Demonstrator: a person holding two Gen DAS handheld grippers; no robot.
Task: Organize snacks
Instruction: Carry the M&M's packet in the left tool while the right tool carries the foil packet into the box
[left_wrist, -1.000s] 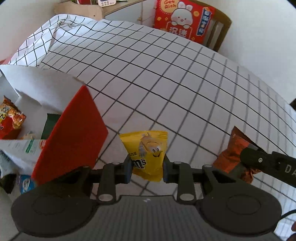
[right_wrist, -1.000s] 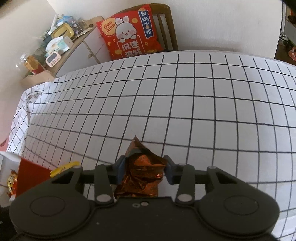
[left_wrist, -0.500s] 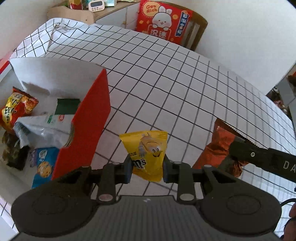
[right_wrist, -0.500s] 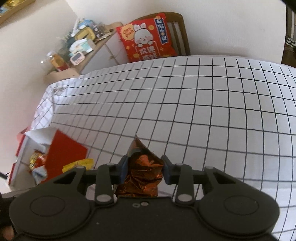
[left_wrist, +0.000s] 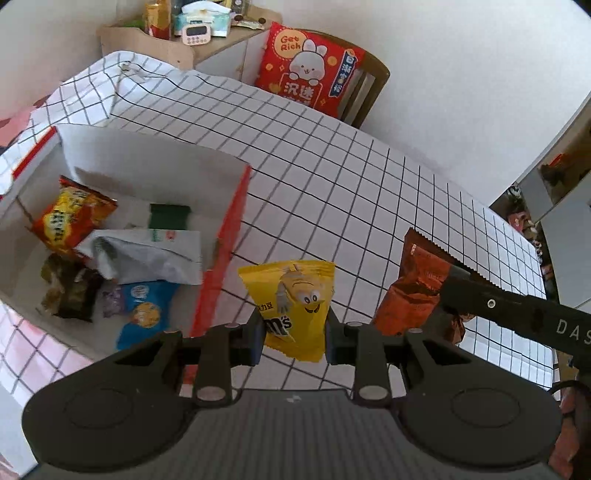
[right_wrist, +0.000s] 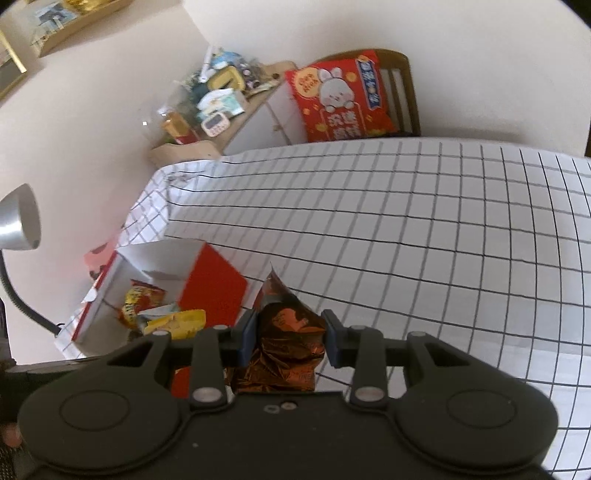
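- Left gripper clamped on the lower part of a yellow candy pouch, held clear above the checked tablecloth just to the right of the box's red wall.
- Right gripper pinching a crumpled copper-brown foil packet, jaws pressing both its sides; from the left wrist view, hanging just beside the yellow pouch.
- Both packets lifted off the cloth, probably so as to clear the box's wall on the way in.
- Red-and-white box sitting at the table's left edge, open at the top, already holding an orange-red chip bag, a white bag, a blue packet and a dark wrapper.
- Yellow pouch: flat, glossy, upright, with a cartoon candy figure and dark lettering near the pads; barely creased by the grip.
- Foil packet: shiny, heavily wrinkled, serrated top seam pointing up and away.
- Likely step in hand: carrying both snacks to the box for dropping in.
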